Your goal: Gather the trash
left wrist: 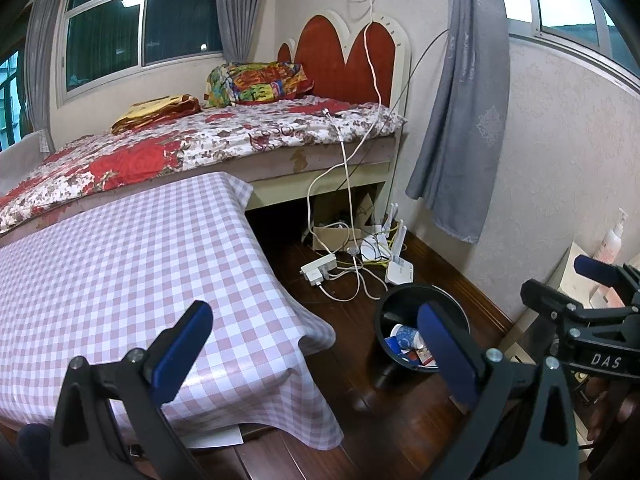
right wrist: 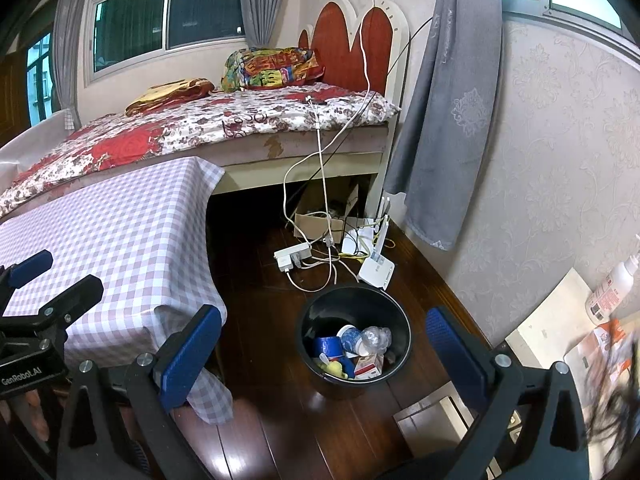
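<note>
A black trash bin (right wrist: pixel 316 320) stands on the dark wood floor right of the table; it also shows in the left wrist view (left wrist: pixel 384 316). It holds a paper cup (right wrist: pixel 350 338), a crushed clear bottle (right wrist: pixel 374 338), a blue item, a yellow item and cartons. My right gripper (right wrist: pixel 322 354) is open and empty, above the bin. My left gripper (left wrist: pixel 316 352) is open and empty, over the table's right edge. The right gripper shows at the right of the left wrist view (left wrist: pixel 592 292); the left gripper shows at the left of the right wrist view (right wrist: pixel 36 280).
A table with a pink checked cloth (left wrist: pixel 120 264) stands left, a bed (left wrist: pixel 200 140) behind it. A power strip (right wrist: pixel 292 256), cables, a router (right wrist: pixel 376 272) and a cardboard box (right wrist: pixel 316 224) lie on the floor by the bed. A white cabinet with bottles (right wrist: pixel 608 292) stands right.
</note>
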### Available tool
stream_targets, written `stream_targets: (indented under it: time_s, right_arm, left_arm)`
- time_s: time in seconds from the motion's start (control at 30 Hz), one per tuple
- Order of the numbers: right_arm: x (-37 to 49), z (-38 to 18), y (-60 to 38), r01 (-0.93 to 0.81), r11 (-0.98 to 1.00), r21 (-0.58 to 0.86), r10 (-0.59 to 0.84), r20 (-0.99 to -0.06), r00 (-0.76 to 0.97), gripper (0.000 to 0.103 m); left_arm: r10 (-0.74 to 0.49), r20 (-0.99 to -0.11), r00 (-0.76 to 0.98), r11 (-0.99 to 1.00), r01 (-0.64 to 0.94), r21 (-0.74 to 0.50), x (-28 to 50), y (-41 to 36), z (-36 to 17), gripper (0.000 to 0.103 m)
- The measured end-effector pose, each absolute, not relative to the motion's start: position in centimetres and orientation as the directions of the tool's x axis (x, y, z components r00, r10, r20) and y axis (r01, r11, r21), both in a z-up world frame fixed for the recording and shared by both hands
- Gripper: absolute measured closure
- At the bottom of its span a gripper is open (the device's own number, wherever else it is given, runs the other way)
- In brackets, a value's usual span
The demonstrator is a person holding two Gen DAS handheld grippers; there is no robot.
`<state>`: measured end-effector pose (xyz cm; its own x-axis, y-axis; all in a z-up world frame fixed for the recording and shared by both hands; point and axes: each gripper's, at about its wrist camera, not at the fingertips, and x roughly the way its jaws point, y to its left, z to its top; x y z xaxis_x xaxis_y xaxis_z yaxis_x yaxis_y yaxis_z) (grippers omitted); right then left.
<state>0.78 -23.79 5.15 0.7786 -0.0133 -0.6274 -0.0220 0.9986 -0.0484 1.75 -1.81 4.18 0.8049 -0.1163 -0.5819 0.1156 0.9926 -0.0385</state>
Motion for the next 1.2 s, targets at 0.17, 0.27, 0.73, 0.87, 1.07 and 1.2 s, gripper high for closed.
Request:
stream_targets:
  time_s: [0.17,0.27,0.73,0.87,1.07,1.2]
  right_arm:
    - [0.74,5.17,-23.80,-0.022,0.999,-0.047,-0.012,-0.628,0.778,0.000]
    - [0.76,5.15,-23.80,-0.023,0.999,-0.048,-0.013,-0.628,0.778,0.000]
    - [0.68,5.14,-23.70,-0.022,0.999,-0.049,-0.014,-0.629,0.777,0.000]
    - [0.63,5.15,-23.64,-0.020,0.999,-0.049,-0.015,-0.629,0.777,0.000]
    - [0.63,5.18,-23.65,-0.021,0.999,-0.048,-0.014,-0.630,0.776,0.000]
    - [0.69,5.02,-23.58,-0.019,0.999,-0.047,-0.015,-0.633,0.774,0.000]
  left_arm:
    - [-0.119,-0.583,0.804,0.992,0.118,-0.039,1.80,-1.90,4.23,0.000]
    - [-0.119,-0.584,0.803,0.992,0.119,-0.039,1.82,-2.02,4.22,0.000]
    - [-0.127,-0.587,0.800,0.991,0.122,-0.049,1.81,-1.88,4.09,0.000]
    - [-0.130,-0.586,0.800,0.991,0.124,-0.050,1.87,-1.88,4.03,0.000]
    - [-0.134,-0.588,0.798,0.990,0.128,-0.052,1.96,-1.82,3.95,0.000]
    - [-0.147,-0.599,0.787,0.989,0.132,-0.069,2.16,-1.65,3.83,0.000]
